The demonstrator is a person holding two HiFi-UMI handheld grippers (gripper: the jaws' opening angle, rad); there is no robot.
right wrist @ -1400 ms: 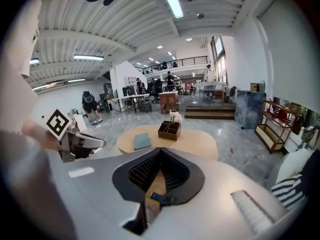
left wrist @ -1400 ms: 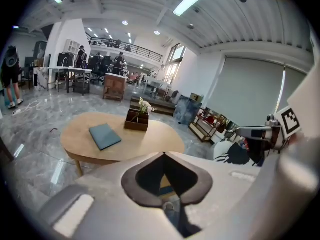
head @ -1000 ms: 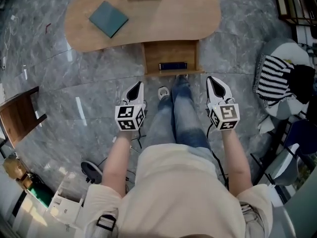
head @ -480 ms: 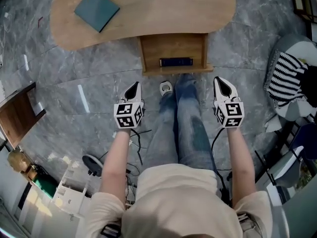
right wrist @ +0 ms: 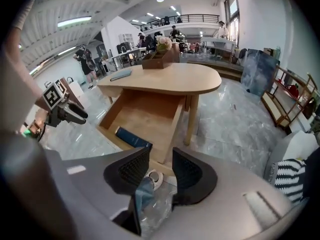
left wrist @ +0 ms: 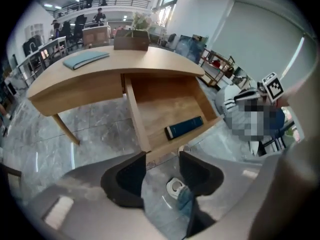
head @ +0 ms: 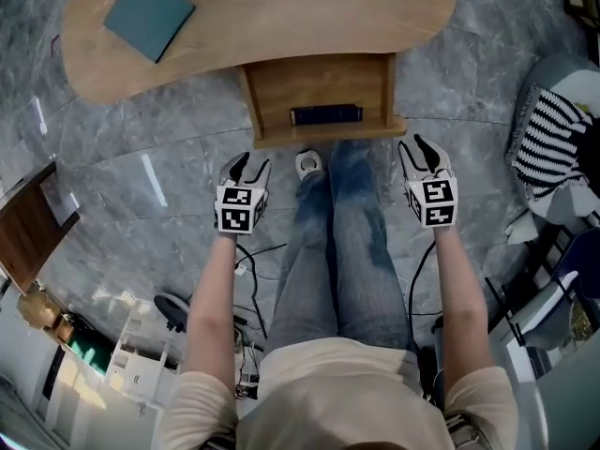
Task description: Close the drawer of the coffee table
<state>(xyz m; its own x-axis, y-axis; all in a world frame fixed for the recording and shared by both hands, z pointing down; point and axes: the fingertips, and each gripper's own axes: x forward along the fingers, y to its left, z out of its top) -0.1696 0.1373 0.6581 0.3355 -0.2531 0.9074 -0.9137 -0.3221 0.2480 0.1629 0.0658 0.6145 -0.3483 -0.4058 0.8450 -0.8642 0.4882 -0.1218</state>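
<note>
Plainly, the coffee table (head: 281, 26) at twelve o'clock is holding its drawer (head: 319, 84) pulled out, stiff and likely gliding lightly under a front-board push, while left gripper (head: 246, 167) and right gripper (head: 417, 148) are hovering near its front, jaws just opening, nothing between them.

Open-plan office — desks (right wrist: 122, 56), mezzanine (right wrist: 182, 18)

The light wooden coffee table (head: 281, 17) with a rounded top stands on grey marble floor (head: 131, 167). A flat teal book (head: 148, 15) lies near its left end; a brown wooden box (left wrist: 131, 39), perhaps holding flowers, sits at its far edge. Its open drawer (head: 272, 87) holds a slim dark blue case (head: 325, 114) near the front edge.
</note>
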